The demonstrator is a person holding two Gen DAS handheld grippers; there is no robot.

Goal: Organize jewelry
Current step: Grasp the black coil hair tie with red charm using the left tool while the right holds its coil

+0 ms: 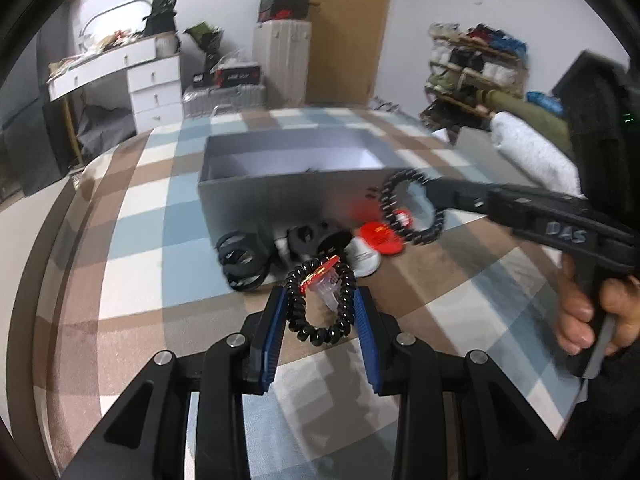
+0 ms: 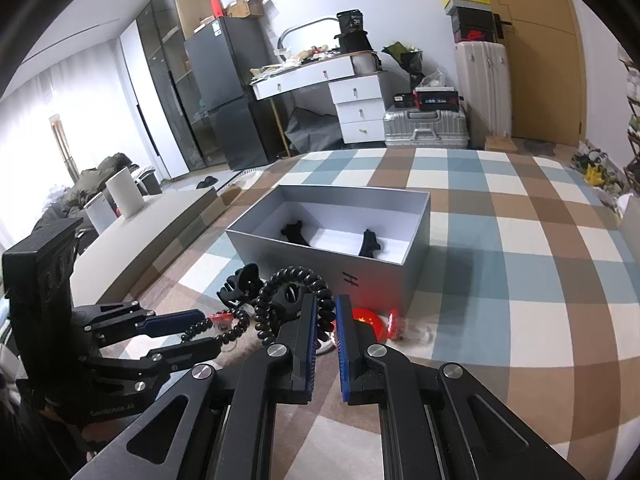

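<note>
A grey open box (image 2: 400,276) stands on the checked bedspread and holds two black hair clips (image 2: 296,233). My left gripper (image 1: 320,298) is shut on a black spiral hair tie (image 1: 320,332), lifted above the bed; it also shows in the right wrist view (image 2: 212,330). My right gripper (image 2: 326,308) is shut on a second black spiral hair tie (image 2: 280,280), held in front of the box; it also shows in the left wrist view (image 1: 428,196). Black claw clips (image 1: 240,258), a clear clip (image 1: 328,286) and red pieces (image 1: 380,236) lie by the box's near wall.
The checked bedspread (image 2: 520,280) spreads all around the box. A white dresser (image 2: 356,96), a silver suitcase (image 2: 424,126) and a dark fridge (image 2: 224,92) stand beyond the bed. A cluttered rack (image 1: 472,68) stands at the right.
</note>
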